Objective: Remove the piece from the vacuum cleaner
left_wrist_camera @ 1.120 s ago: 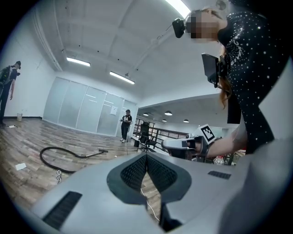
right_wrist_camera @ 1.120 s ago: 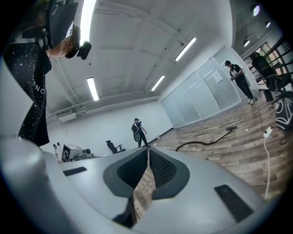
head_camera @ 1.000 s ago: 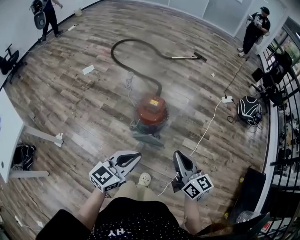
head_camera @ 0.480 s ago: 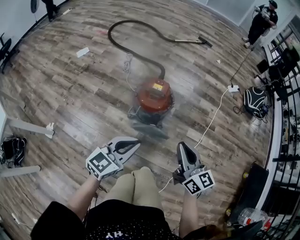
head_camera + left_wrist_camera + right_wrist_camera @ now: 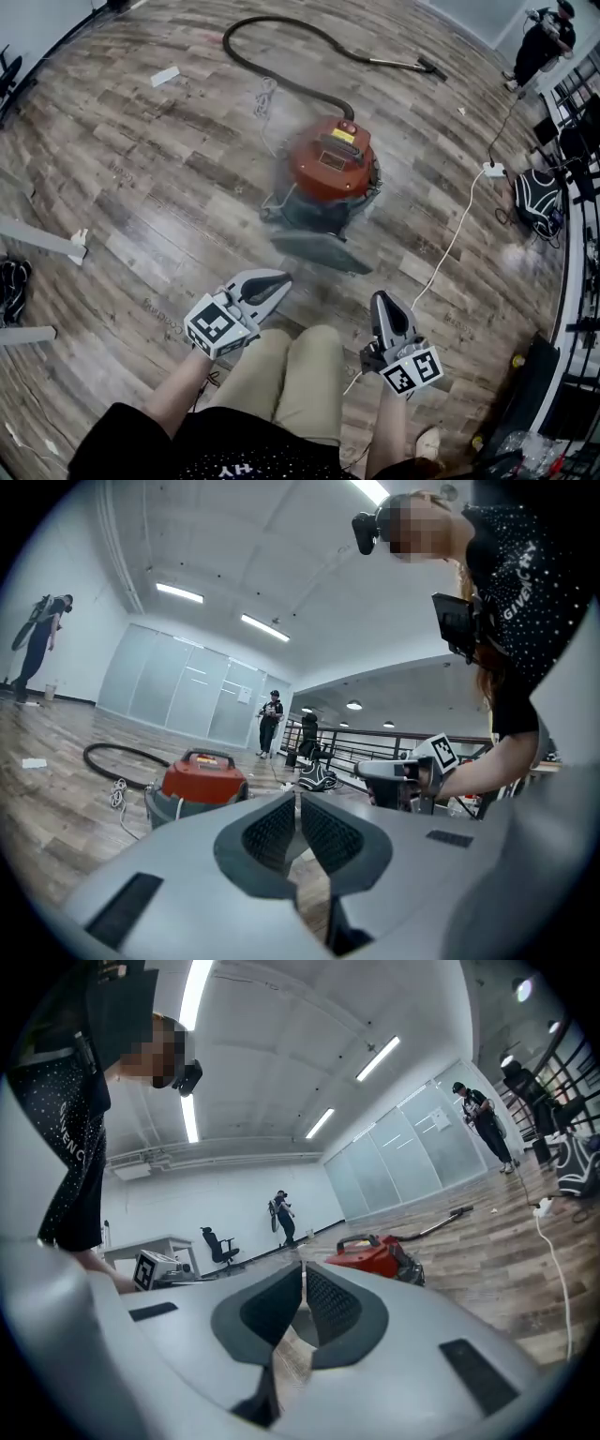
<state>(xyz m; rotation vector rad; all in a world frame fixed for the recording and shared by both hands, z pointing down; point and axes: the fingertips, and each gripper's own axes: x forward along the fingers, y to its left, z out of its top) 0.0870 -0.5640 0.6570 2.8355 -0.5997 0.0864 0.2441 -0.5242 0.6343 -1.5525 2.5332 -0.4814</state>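
A red drum vacuum cleaner (image 5: 330, 169) stands on the wooden floor ahead of me, with a grey base and a flat grey piece (image 5: 319, 248) at its near side. Its black hose (image 5: 281, 70) curls away to a wand and nozzle (image 5: 427, 66) at the far right. The left gripper (image 5: 279, 279) is held low at the left, shut and holding nothing, short of the vacuum. The right gripper (image 5: 382, 302) is at the right, also shut and holding nothing. The vacuum cleaner (image 5: 202, 782) shows left of centre in the left gripper view, and the vacuum cleaner (image 5: 375, 1255) right of centre in the right gripper view.
A white cable (image 5: 448, 248) runs from a power strip (image 5: 494, 170) towards my feet. A dark backpack (image 5: 541, 202) lies at the right by a black railing (image 5: 581, 103). Table legs (image 5: 37, 239) stand at the left. A person (image 5: 546, 37) stands far right.
I have walked closer: the vacuum cleaner now sits larger and nearer in the head view. Both grippers stay shut and keep their places in front of me.
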